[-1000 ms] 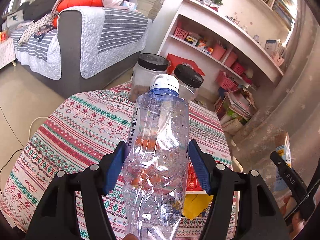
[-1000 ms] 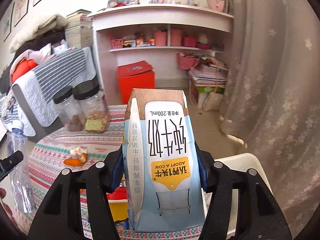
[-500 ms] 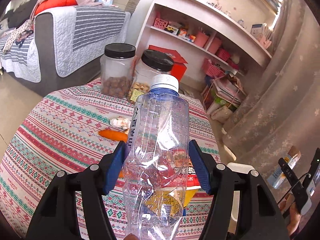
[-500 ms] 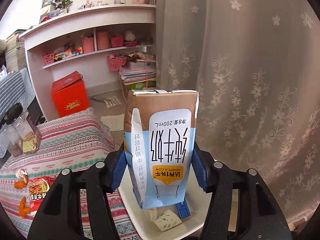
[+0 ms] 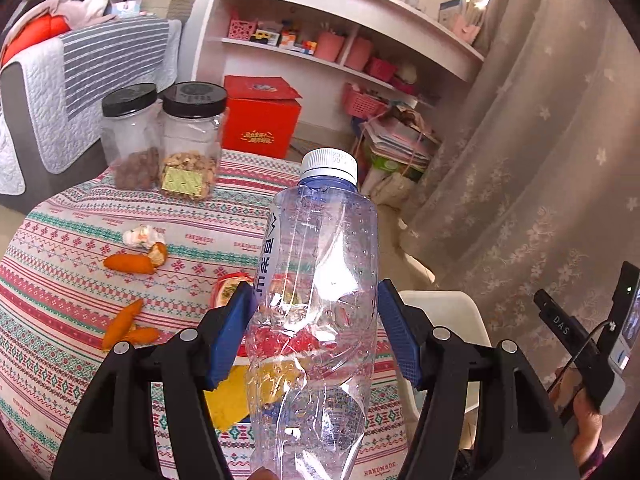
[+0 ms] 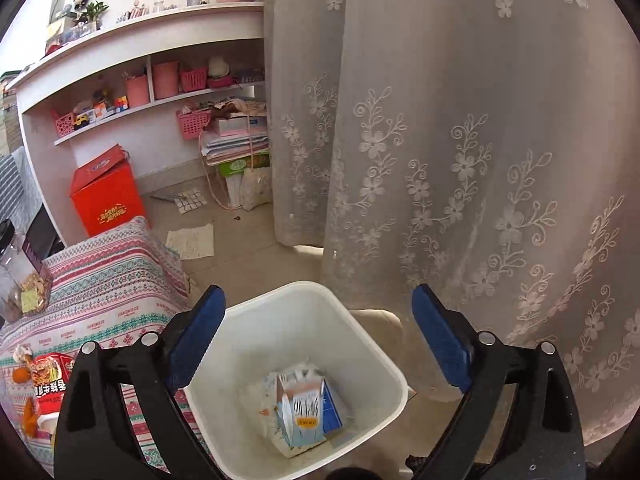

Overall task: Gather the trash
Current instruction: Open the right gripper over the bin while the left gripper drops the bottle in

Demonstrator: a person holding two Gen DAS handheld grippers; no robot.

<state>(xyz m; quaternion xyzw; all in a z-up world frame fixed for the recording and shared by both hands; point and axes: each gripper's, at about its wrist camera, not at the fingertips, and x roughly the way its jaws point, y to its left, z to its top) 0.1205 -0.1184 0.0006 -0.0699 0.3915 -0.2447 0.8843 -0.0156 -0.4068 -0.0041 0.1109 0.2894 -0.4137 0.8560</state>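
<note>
White bin (image 6: 372,344) — striped red-teal tablecloth (image 5: 80,248) — floral curtain (image 6: 480,160), red box (image 5: 260,124).

Both views bright, daylit. Light filters through sheer curtain (image 6: 460,140) on right; blown-out glow at upper right of left view. Soft shadows only. Glare streaks on clear bottle (image 5: 320,280). Strong fisheye bending, black corners. Carton (image 6: 302,416) in bin (image 6: 360,328) slightly blurred.

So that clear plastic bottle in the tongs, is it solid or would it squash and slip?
Probably squashy: the bottle already shows creases and dents in its thin wall between the left tongs. It looks empty, so likely very light. Its smooth, rounded sides might slip or roll if set down.
</note>
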